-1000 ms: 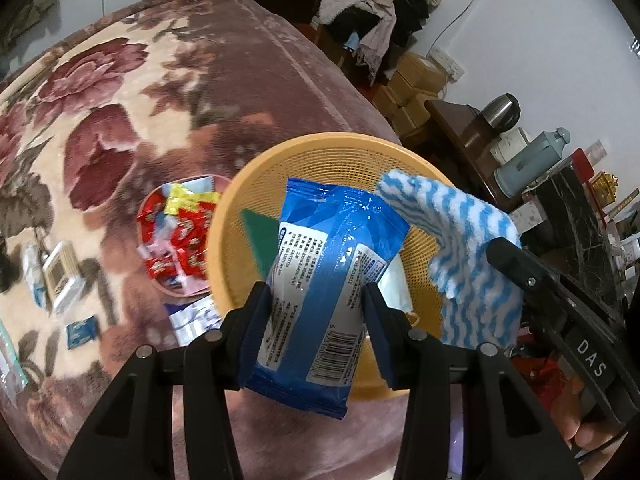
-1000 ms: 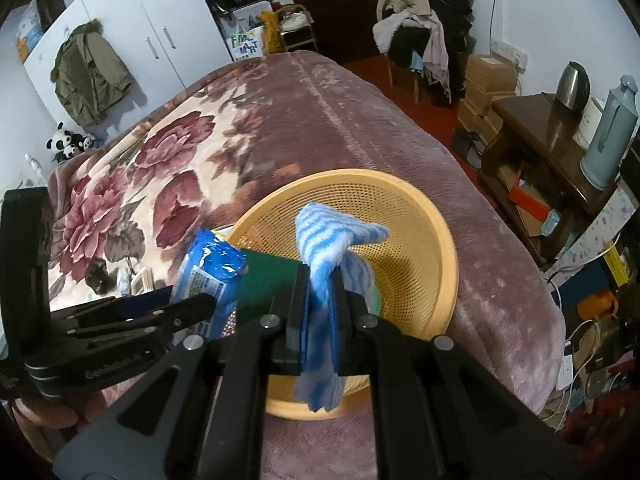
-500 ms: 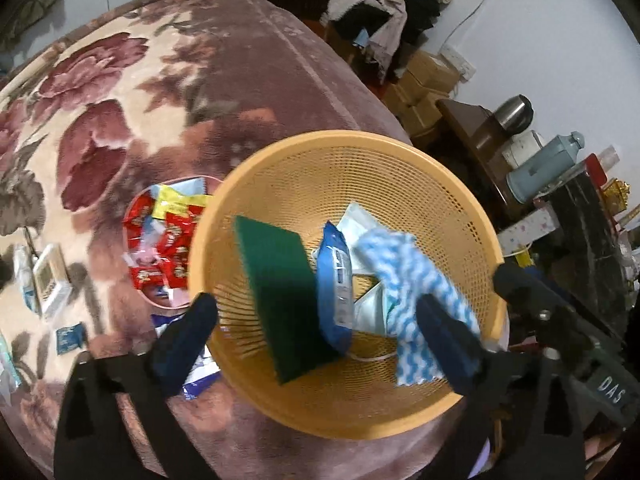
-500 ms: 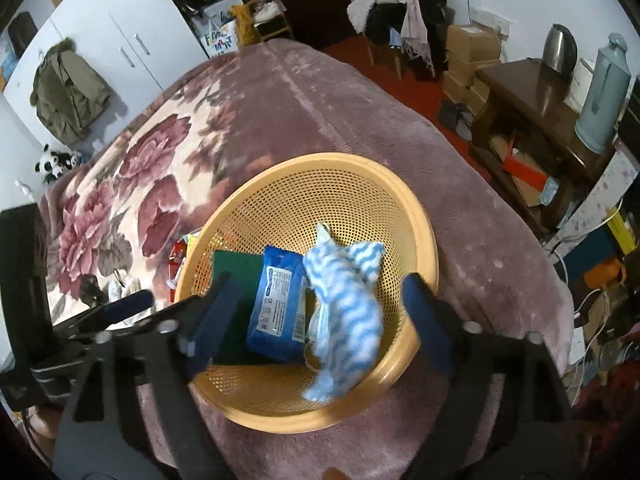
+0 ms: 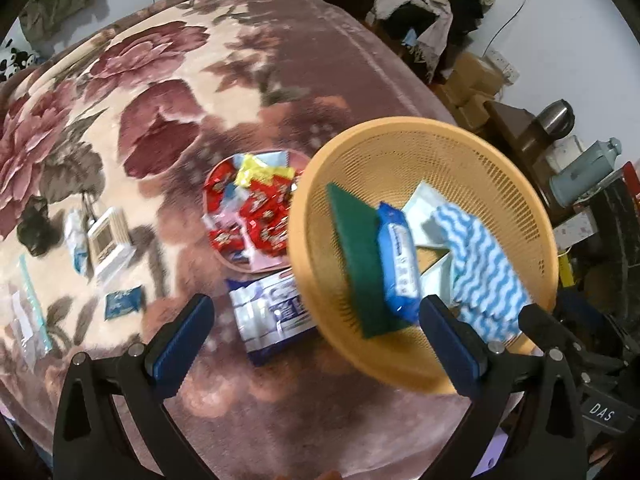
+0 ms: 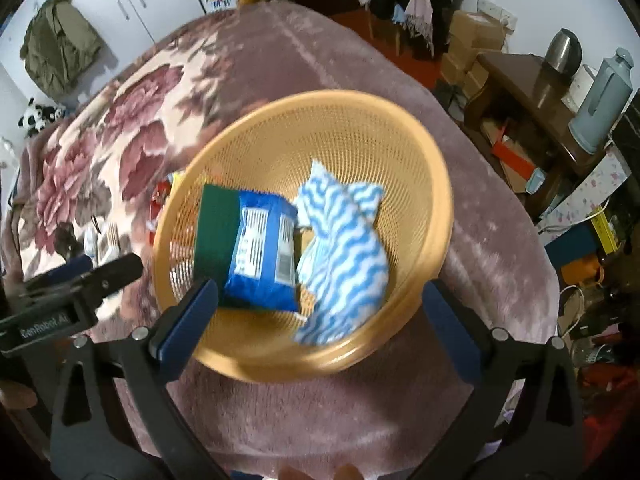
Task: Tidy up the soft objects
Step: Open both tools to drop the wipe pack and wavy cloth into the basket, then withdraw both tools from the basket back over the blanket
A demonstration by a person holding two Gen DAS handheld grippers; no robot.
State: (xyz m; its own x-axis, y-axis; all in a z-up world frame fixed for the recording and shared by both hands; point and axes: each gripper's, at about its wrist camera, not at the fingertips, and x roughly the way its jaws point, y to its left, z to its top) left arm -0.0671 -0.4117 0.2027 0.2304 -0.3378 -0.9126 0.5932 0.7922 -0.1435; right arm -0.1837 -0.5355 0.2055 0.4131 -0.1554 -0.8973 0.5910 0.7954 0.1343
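An orange mesh basket rests on the flowered blanket. Inside it lie a green sponge, a blue wipes pack and a blue-and-white striped cloth, the cloth draped toward the near rim. My left gripper hangs open above the basket's left edge, holding nothing. The jaws of my right gripper are opening wide over the basket's near side; the cloth lies below them, free of the pads.
A pink dish of red candy wrappers sits left of the basket, with a white-and-blue pack in front of it. Small packets and a white box lie further left. A dark side table with kettle and flask stands beyond the bed's right edge.
Both grippers let go: the wipes pack dropped from the left one and the striped cloth from the right one into the basket. Both jaws have spread wide and both hands have sunk slightly.
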